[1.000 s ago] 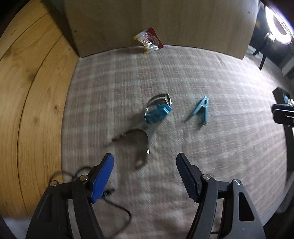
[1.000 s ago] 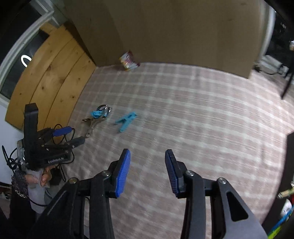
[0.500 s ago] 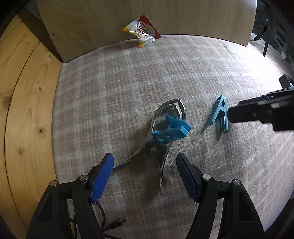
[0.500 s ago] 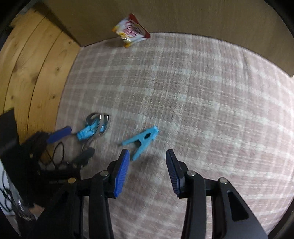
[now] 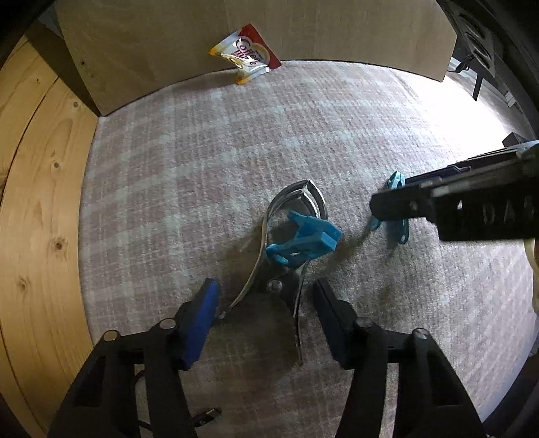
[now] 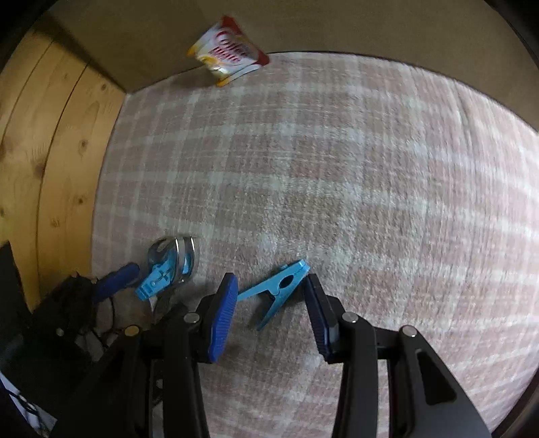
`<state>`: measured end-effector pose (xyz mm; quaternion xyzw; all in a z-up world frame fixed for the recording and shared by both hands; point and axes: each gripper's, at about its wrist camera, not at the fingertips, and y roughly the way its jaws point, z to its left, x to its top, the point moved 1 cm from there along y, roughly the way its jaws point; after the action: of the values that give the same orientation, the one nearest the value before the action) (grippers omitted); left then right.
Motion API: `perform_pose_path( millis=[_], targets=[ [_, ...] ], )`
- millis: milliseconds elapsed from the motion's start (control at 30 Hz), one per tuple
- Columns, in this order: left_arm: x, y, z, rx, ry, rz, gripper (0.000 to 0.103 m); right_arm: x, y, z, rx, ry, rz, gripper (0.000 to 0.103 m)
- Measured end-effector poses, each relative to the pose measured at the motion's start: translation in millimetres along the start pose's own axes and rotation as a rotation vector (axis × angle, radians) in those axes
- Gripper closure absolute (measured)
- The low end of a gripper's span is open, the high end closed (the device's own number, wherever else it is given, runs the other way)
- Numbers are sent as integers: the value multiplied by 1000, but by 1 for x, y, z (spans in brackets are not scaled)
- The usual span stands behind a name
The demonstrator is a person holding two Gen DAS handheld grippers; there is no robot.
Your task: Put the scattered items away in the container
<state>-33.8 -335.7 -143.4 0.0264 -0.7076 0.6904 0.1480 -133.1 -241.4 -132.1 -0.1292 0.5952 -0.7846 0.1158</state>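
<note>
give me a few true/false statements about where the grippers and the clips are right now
1. Both hand-held grippers, left and right, are open. True.
2. The right one already holds the loose peg. False: the peg lies on the rug between its open fingers.
3. A second blue peg rests on the metal tool. True.
4. The sachet lies in the rug's middle. False: it leans at the far board.
5. A container stands beside the pegs. False: none is in view.

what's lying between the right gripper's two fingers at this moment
A light blue clothespin lies on the checked rug in the gap between the open right gripper fingers, untouched by either; the right wrist view shows it.
</note>
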Motion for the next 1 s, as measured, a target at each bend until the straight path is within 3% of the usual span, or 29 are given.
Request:
perform_pose_path(
  millis=[233, 333, 500, 733, 833, 1000],
  targets=[
    [-10, -5, -6, -3, -26, -19, 67, -13, -4, 7, -24, -107, 0, 71],
    [-12, -9, -6, -26, -64, -35, 69, -20, -10, 4, -18, -113, -14, 88],
    [-15, -12, -7, -11, -92, -49, 69, -28, -12, 3, 1, -121, -5, 90],
    [-15, -38, 2, -28, -153, -137, 75, -36, -20, 11, 28, -129, -29, 92],
    [-10, -48, -10, -27, -172, -155, 103, -37, -30, 15, 36, -135, -52, 93],
    [-19, -55, 5, -19, -197, -144, 103, -39, -40, 20, 37, -140, -75, 93]
  ],
)
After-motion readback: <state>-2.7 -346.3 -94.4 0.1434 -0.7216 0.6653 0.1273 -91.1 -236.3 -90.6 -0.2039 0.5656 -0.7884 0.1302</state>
